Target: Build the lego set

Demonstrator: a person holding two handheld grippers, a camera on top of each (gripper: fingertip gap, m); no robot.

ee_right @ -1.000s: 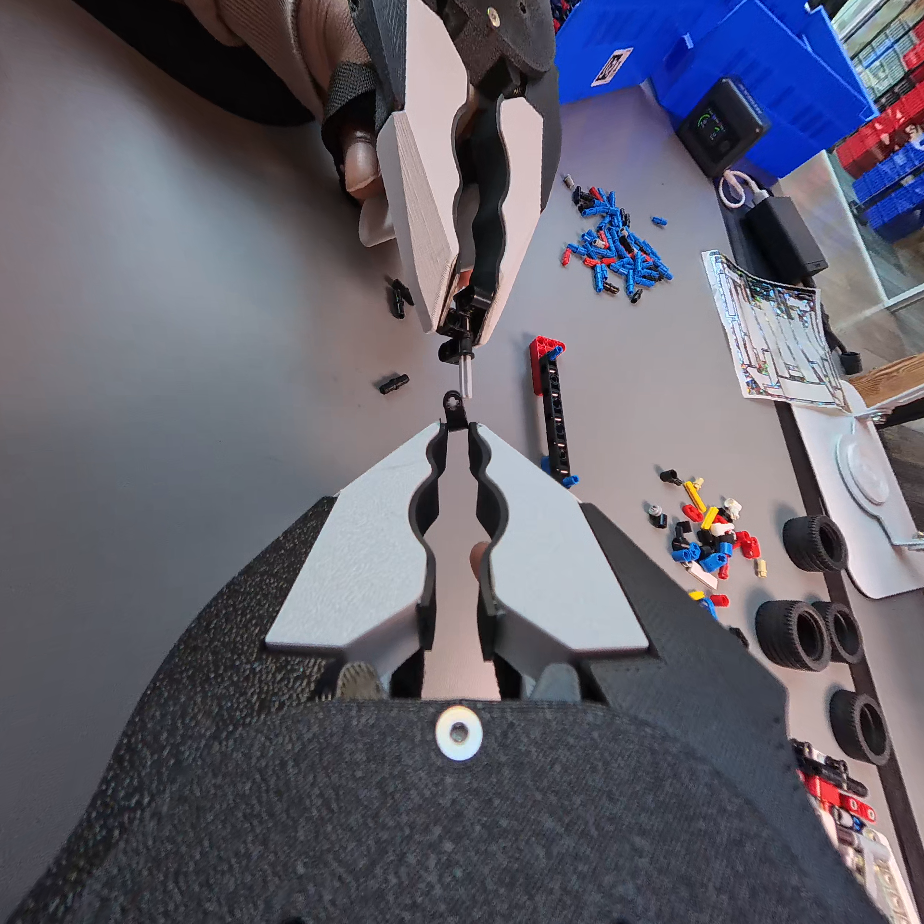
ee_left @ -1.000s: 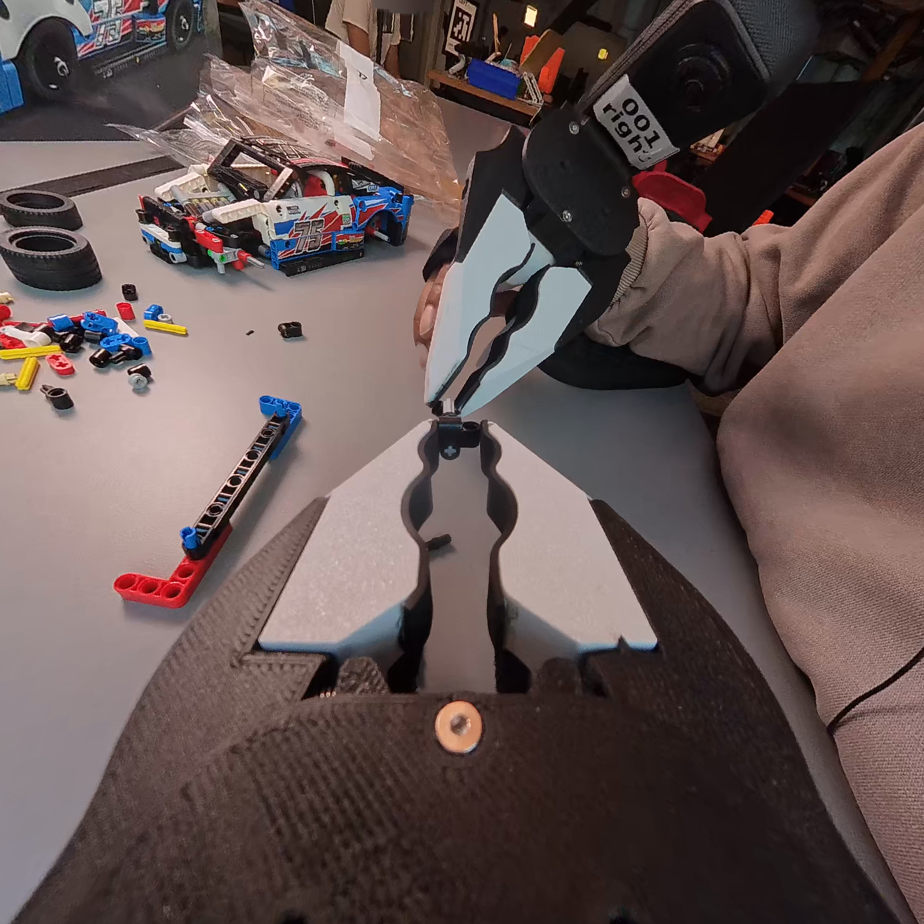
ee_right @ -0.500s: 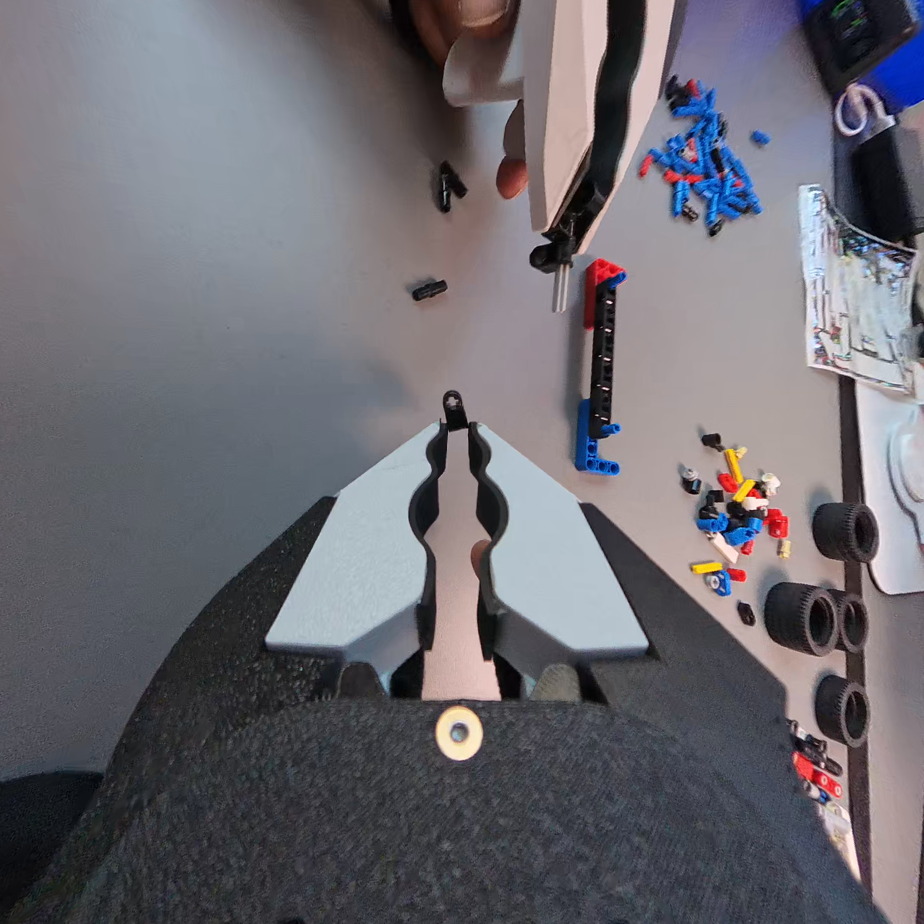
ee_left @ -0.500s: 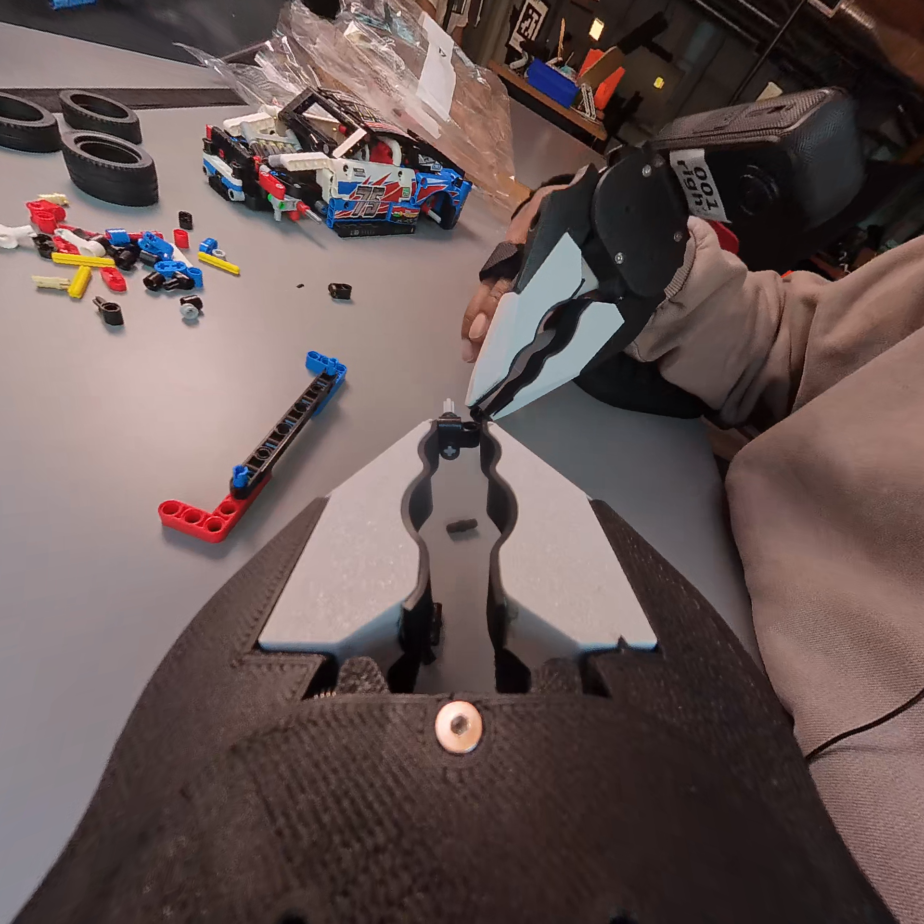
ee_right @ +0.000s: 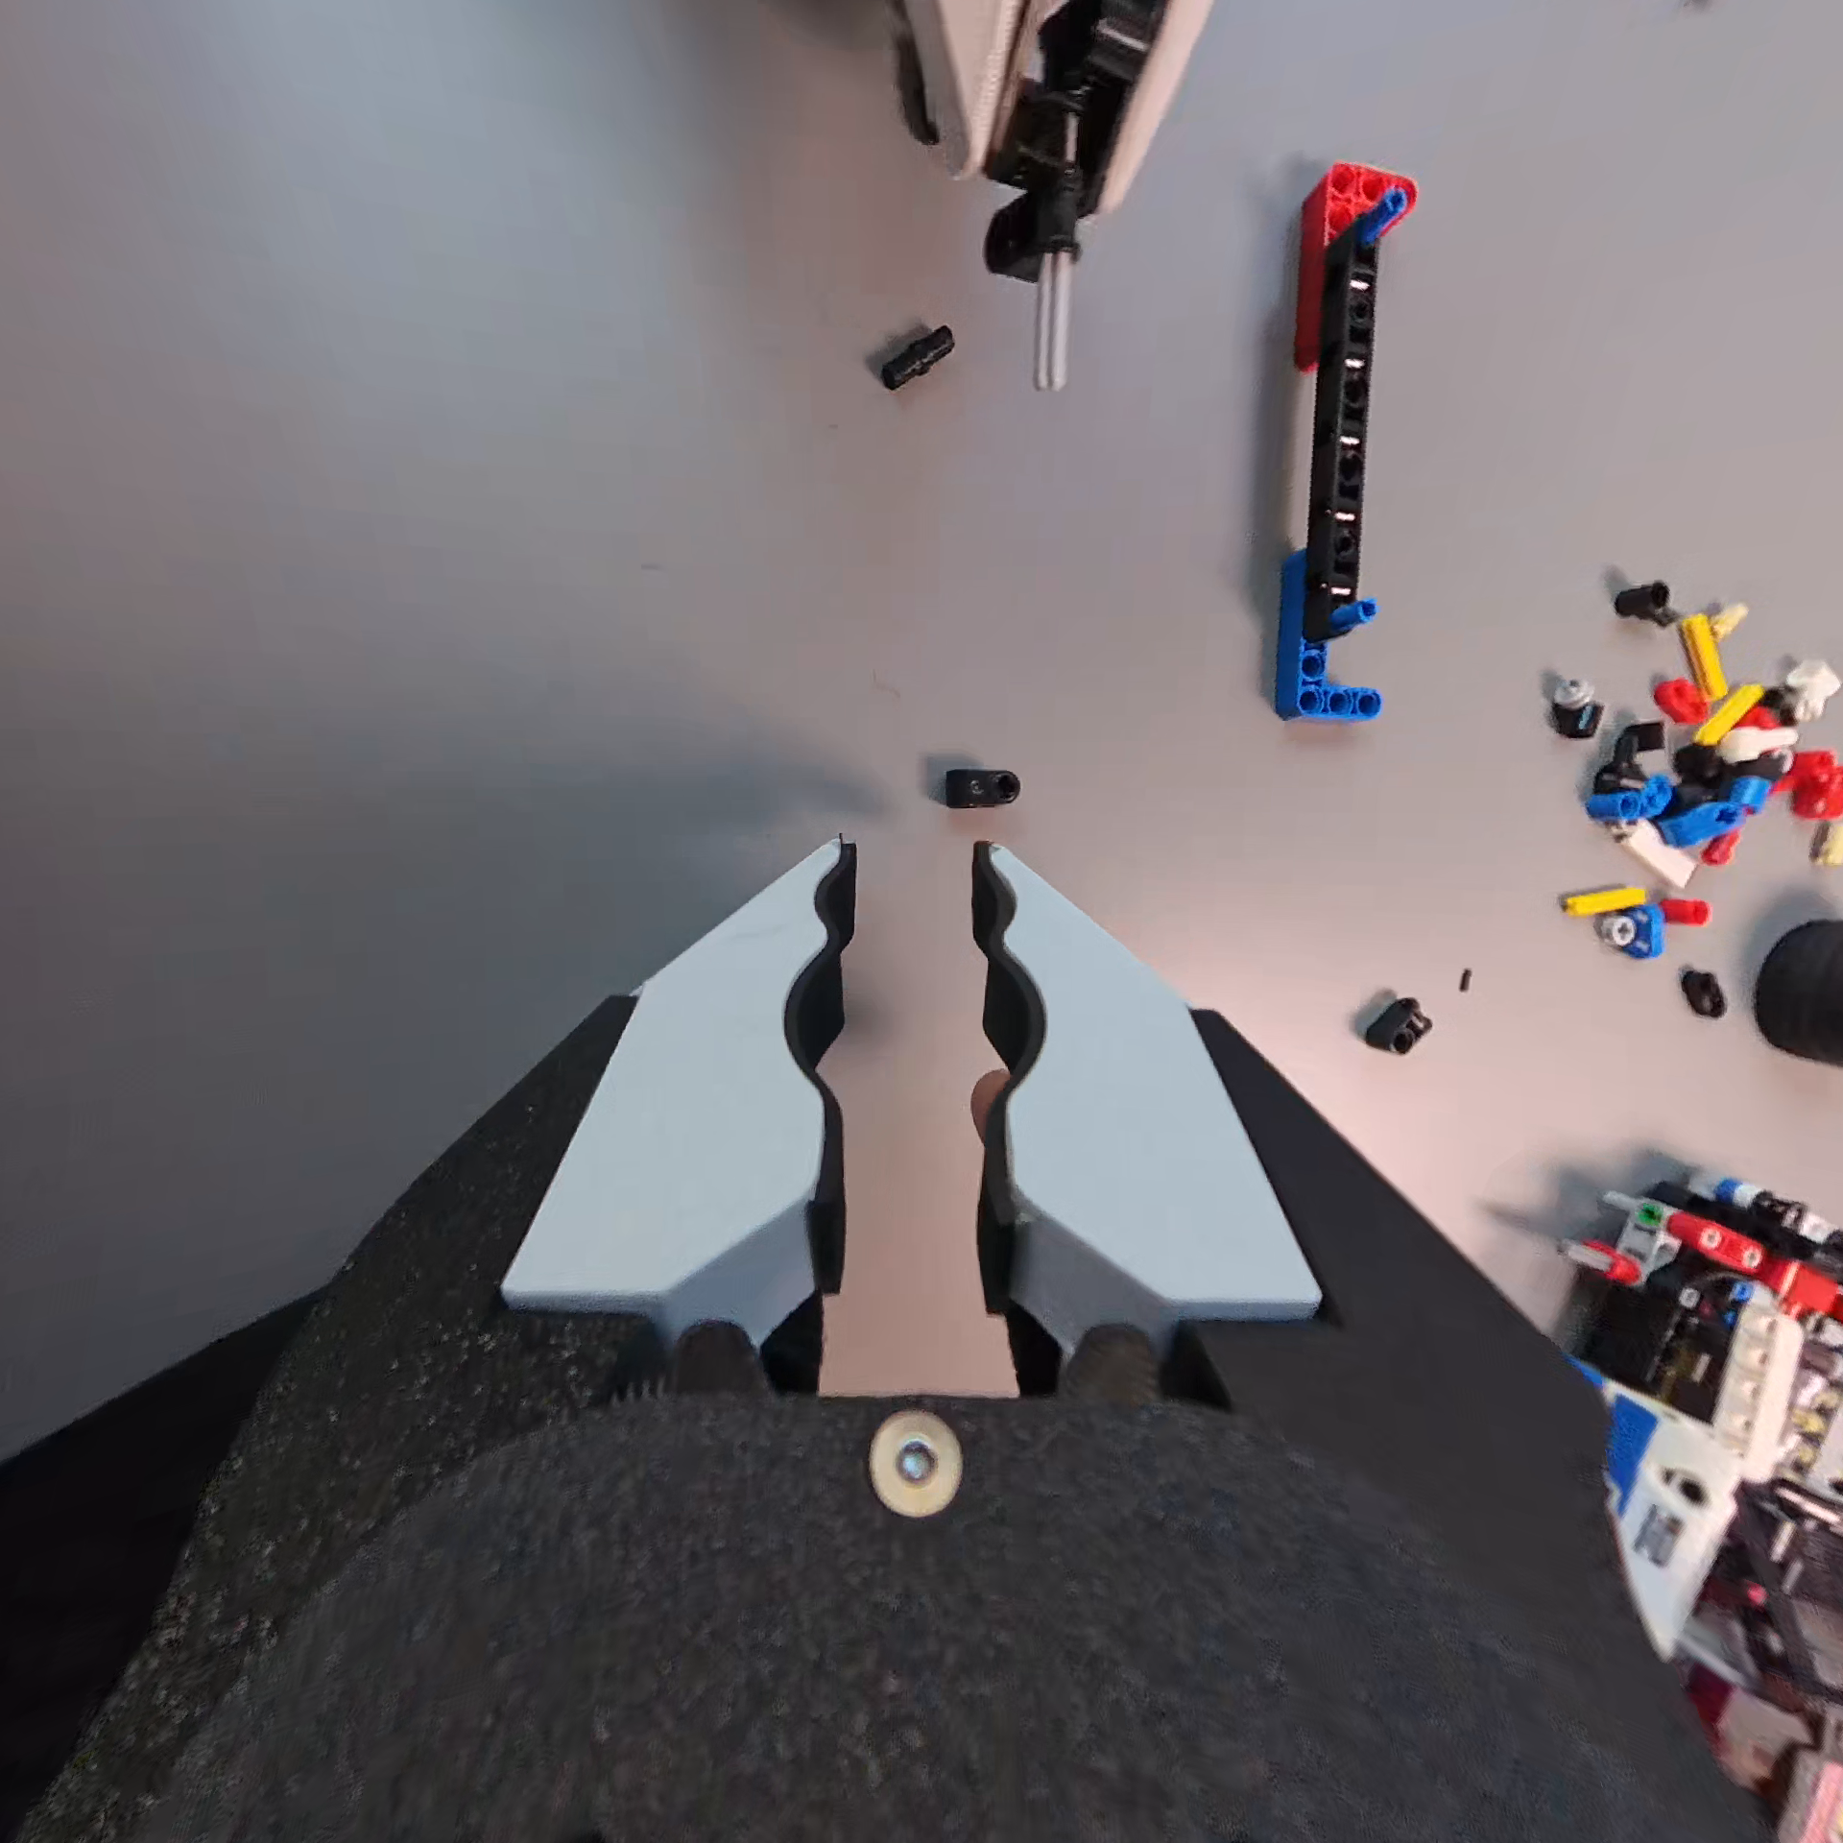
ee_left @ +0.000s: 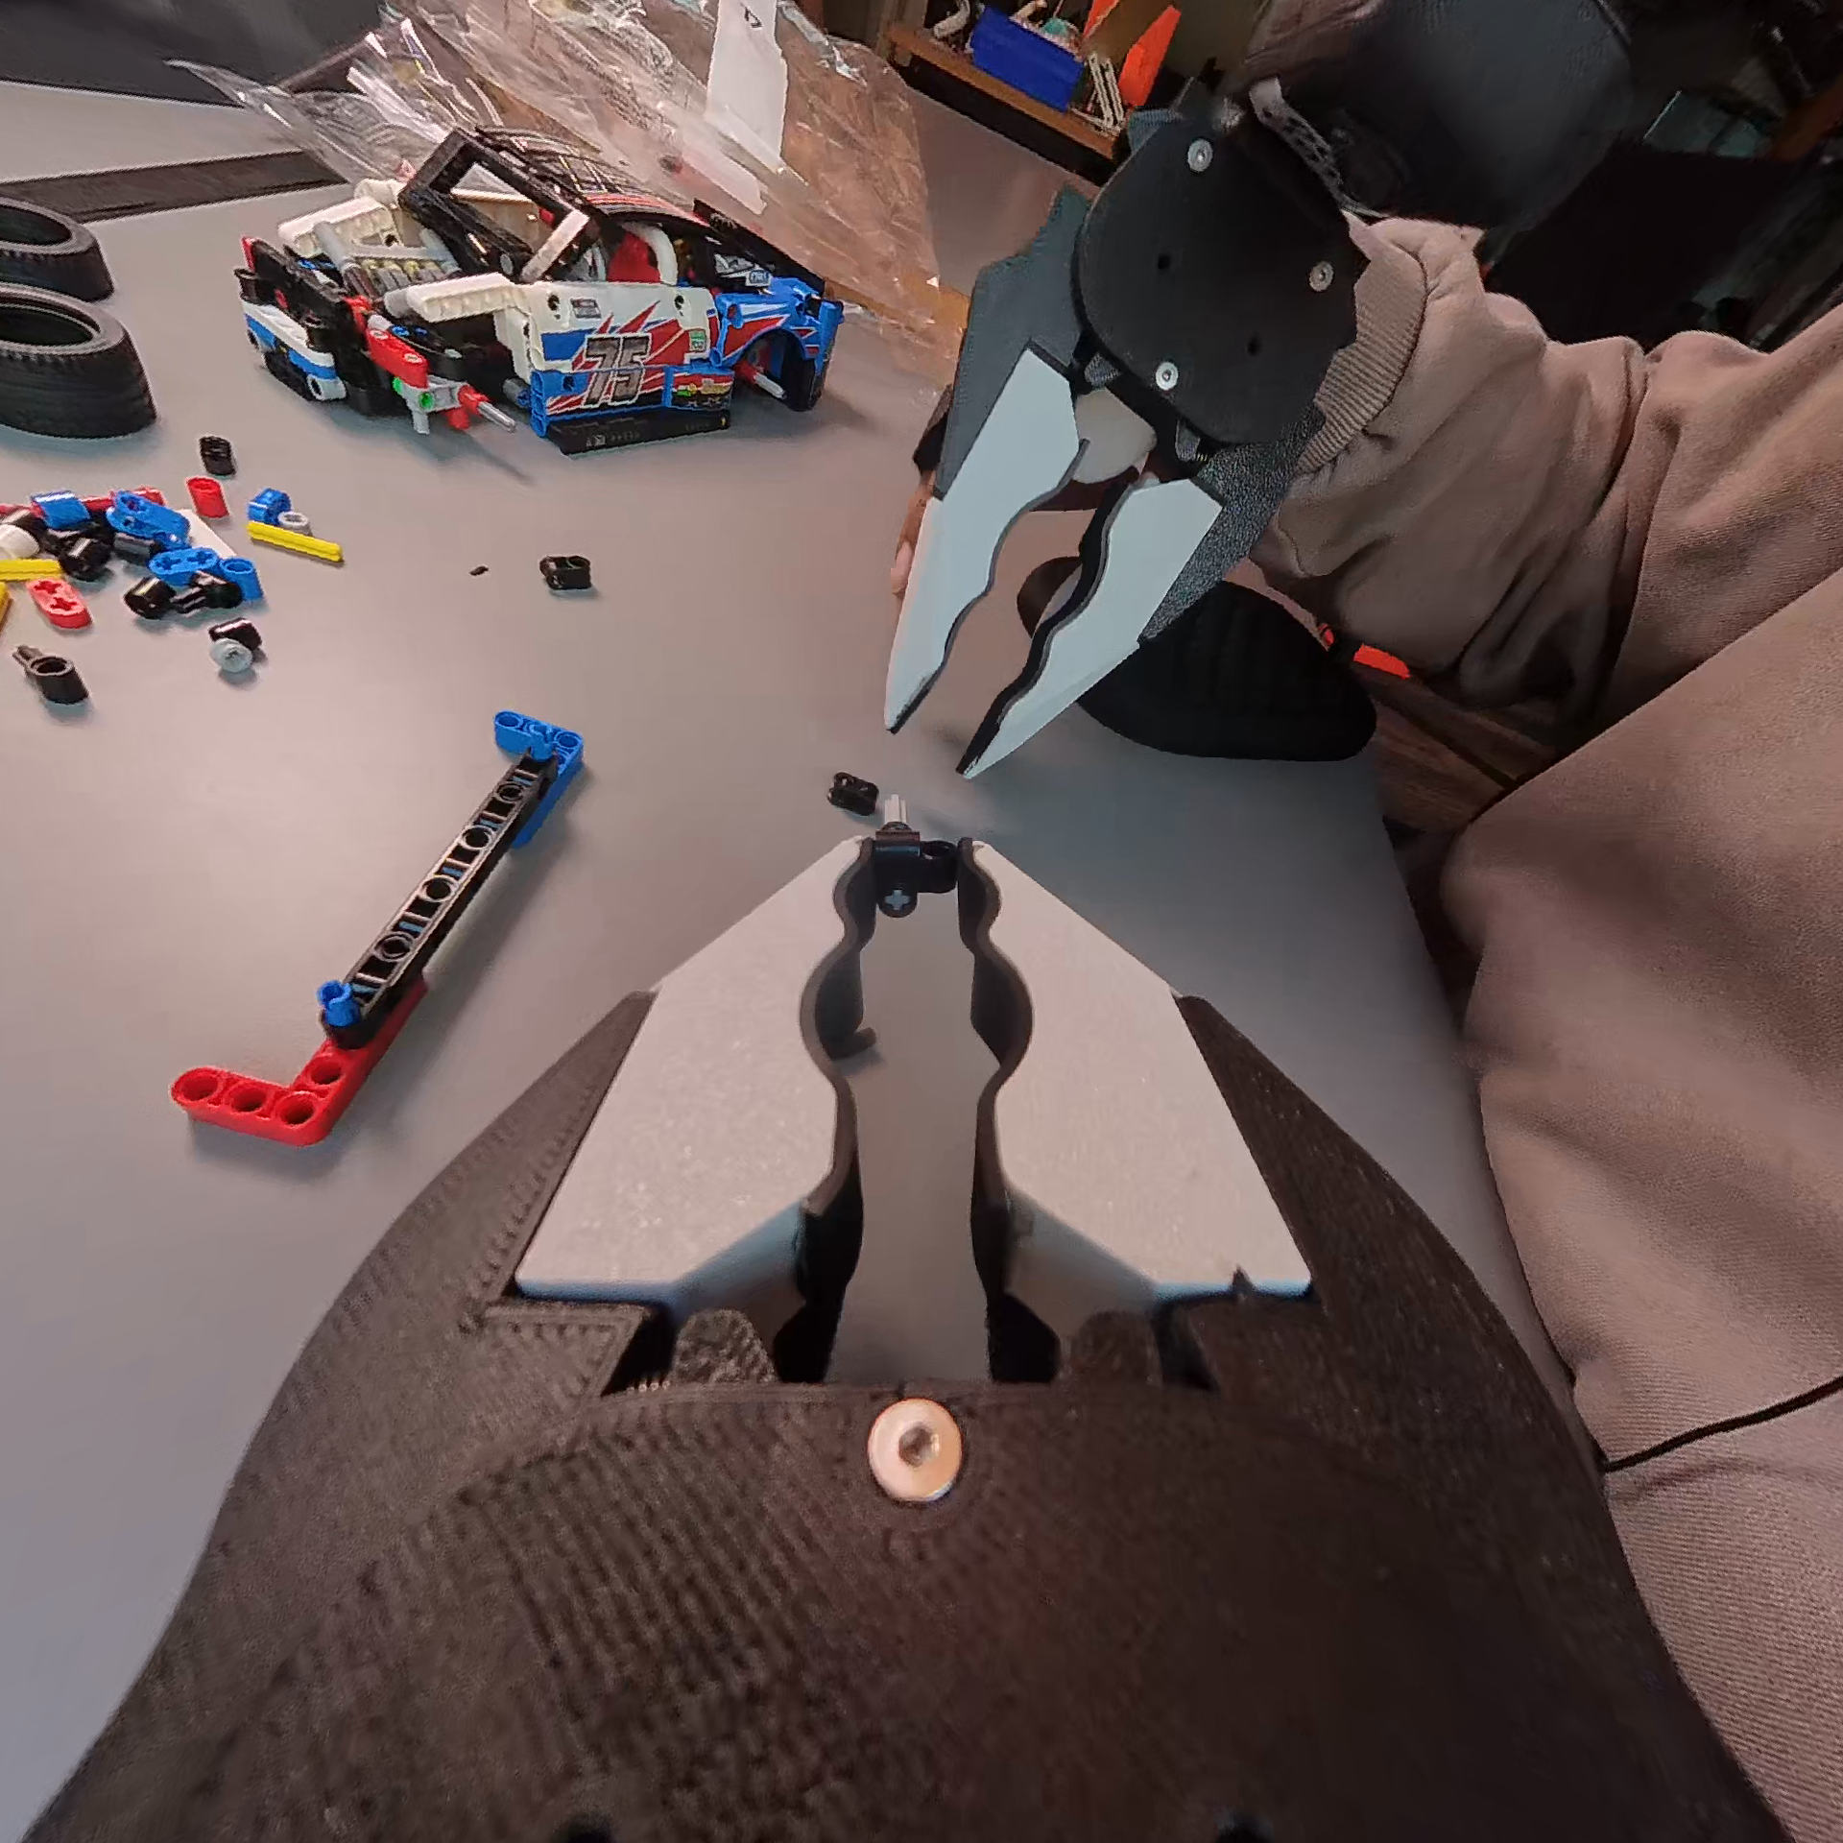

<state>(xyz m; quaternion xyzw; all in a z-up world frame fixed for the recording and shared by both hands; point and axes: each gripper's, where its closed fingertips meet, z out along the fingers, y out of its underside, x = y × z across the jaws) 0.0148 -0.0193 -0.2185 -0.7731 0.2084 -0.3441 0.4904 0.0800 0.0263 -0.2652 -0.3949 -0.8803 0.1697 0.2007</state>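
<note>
1. The left gripper [ee_left: 910, 848] is clamped on a small black connector [ee_left: 906, 870] at its fingertips — a grey axle [ee_right: 1049, 319] juts out from it.
2. The right gripper [ee_right: 913, 848] has its fingers spread with nothing between them; a black connector piece [ee_right: 980, 787] lies on the grey table [ee_right: 399, 499] just past its tips.
3. Farther off lies a black beam with red and blue ends [ee_left: 399, 927] — beyond it, the partly built race car [ee_left: 539, 329]

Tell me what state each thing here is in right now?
Left gripper: shut on black connector with grey axle.
Right gripper: open, empty.
Small black connector: loose on table, just beyond the right fingers.
Lego car: partly built, wheels off.
Black beam assembly: lying flat.
</note>
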